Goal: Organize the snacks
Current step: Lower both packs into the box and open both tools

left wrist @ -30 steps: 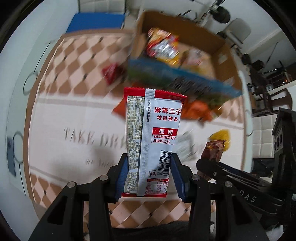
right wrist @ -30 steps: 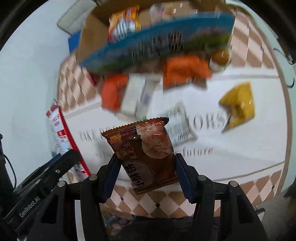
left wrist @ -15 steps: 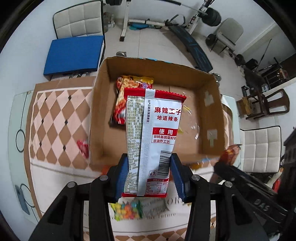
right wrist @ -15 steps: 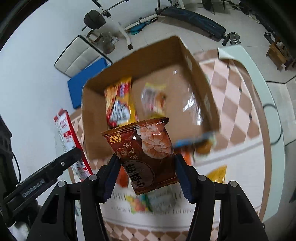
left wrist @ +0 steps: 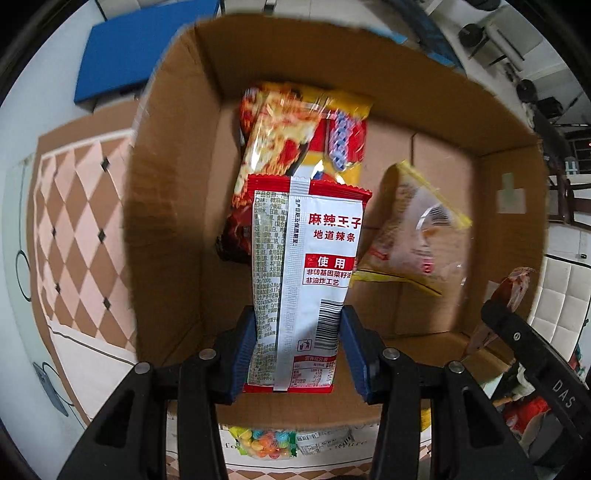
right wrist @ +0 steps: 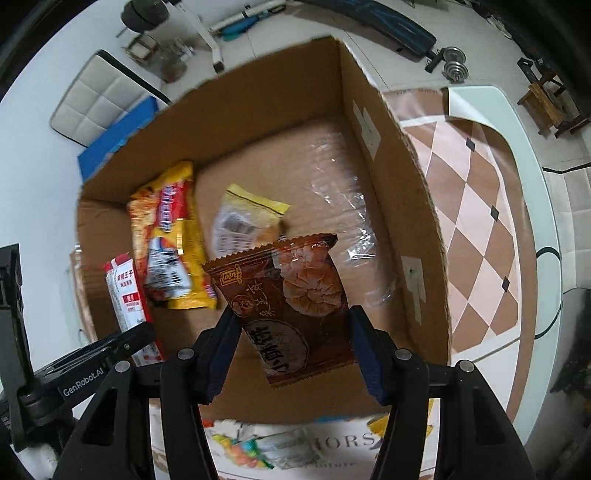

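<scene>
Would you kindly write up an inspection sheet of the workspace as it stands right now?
Surface: table under a brown-and-pink checked cloth.
Job's things: open cardboard box holds a yellow-red snack bag and a clear yellow-edged packet.
Clutter: colourful candy bag and other packets on the cloth in front of the box.
Grippers: left gripper shut on red-white spicy strip packet; right gripper shut on brown pastry packet; both over the box.
Cables: nothing seen.
Surroundings: white chair, blue pad, gym equipment.
</scene>
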A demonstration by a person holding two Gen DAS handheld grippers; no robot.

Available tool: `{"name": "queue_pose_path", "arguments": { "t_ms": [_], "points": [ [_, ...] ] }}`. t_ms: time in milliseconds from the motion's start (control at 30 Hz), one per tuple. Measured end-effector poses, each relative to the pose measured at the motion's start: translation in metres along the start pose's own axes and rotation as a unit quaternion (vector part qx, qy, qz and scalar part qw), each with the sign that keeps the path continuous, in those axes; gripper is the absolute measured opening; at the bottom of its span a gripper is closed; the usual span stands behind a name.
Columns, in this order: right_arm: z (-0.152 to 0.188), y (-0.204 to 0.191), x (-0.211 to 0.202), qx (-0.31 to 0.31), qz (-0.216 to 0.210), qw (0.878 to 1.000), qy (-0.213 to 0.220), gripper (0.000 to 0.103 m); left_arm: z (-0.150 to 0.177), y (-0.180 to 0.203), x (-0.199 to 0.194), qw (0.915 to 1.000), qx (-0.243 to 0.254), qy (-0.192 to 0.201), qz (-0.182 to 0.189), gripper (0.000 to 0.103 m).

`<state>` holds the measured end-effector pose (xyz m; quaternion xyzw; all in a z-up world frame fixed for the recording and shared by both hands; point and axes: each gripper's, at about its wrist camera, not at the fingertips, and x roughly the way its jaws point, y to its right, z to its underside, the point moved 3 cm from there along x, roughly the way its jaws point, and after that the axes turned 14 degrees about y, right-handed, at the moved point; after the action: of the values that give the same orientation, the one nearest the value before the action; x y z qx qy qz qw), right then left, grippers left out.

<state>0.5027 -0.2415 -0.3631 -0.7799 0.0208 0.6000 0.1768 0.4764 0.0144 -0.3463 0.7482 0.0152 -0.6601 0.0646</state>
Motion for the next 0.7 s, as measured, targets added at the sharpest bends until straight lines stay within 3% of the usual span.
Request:
{"name": "queue_pose_path", "arguments": {
  "t_ms": [200, 267, 300, 333, 400, 467, 567, 700],
  "points": [
    [0.003, 0.001, 0.032, -0.004, 0.001, 0.999, -0.045, 0.064, 0.004, -0.005, 0.020, 0.9996, -0.009, -0.025, -0.003, 0.045],
    [0.008, -0.001, 0.042, -0.013, 0.002, 0.998, -0.066, 0.073, 0.002, -0.006, 0.024, 0.9995, -0.014, -0.030, -0.005, 0.047],
    [0.009, -0.003, 0.044, -0.019, 0.000, 0.997, -0.070, 0.088, 0.002, -0.007, 0.026, 0.9993, -0.015, -0.034, -0.008, 0.052],
    [0.011, -0.006, 0.046, -0.036, 0.005, 0.997, -0.072, 0.093, 0.001, -0.008, 0.029, 0.9990, -0.018, -0.039, -0.007, 0.056],
    [0.015, -0.011, 0.047, -0.068, 0.021, 0.995, -0.071, 0.093, 0.002, -0.007, 0.031, 0.9989, -0.015, -0.044, -0.010, 0.075],
    [0.019, -0.016, 0.047, -0.087, 0.022, 0.993, -0.073, 0.093, 0.001, -0.008, 0.028, 0.9992, -0.009, -0.034, -0.017, 0.076],
    [0.023, -0.017, 0.045, -0.099, 0.026, 0.992, -0.071, 0.093, 0.003, -0.007, 0.023, 0.9995, -0.005, -0.025, -0.018, 0.087],
    [0.024, -0.019, 0.036, -0.115, 0.033, 0.991, -0.052, 0.095, 0.004, -0.005, 0.013, 0.9997, -0.005, -0.018, -0.013, 0.087]
  ]
}}
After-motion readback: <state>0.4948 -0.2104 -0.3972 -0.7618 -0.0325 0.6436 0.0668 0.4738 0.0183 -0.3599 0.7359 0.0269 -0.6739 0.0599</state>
